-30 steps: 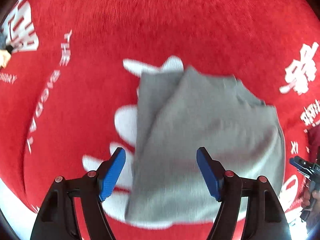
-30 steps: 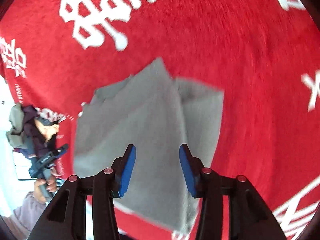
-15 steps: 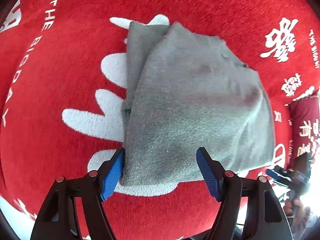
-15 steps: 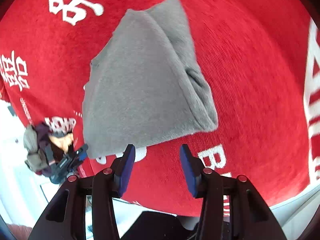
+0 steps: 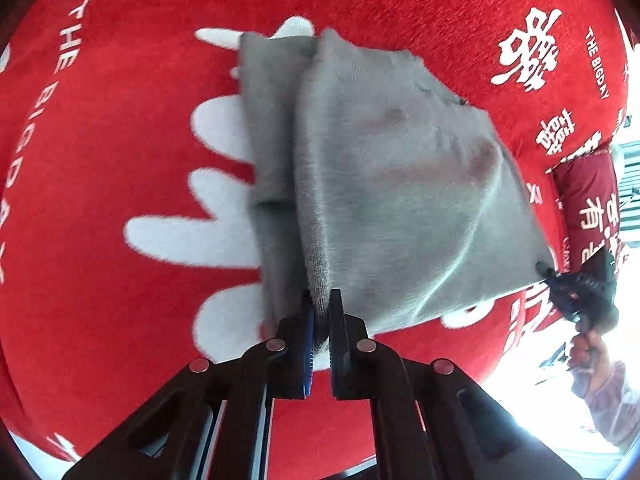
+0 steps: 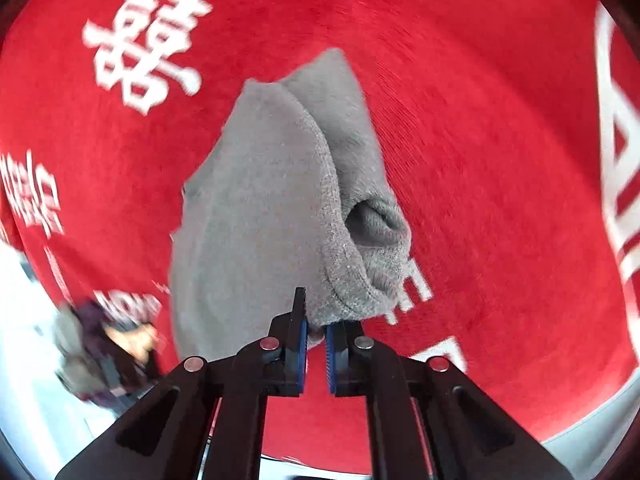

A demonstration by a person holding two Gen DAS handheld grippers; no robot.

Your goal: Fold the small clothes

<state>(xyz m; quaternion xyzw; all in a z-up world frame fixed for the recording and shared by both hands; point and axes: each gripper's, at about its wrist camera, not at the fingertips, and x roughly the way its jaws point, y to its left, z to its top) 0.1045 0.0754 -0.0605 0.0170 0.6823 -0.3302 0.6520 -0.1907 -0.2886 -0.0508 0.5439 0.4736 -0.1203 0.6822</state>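
A: Start close in. What are your hand-held grippers doing?

B: Your left hand-held gripper is clamped on the near corner of the grey garment, blue pads pinching its rolled hem. Your right hand-held gripper is pinched on the other near corner of the same garment, fabric bunched between the pads.

A: And where does the garment lie?

B: It's folded, spread away from you over the red cloth that covers the desk. In your left view a narrower folded layer sticks out along its left side, over a white splayed print. In your right view a sleeve opening gapes just beyond the pads.

A: Farther out?

B: White characters on the cloth past the garment, and "THE BIGDAY" lettering toward the far right edge
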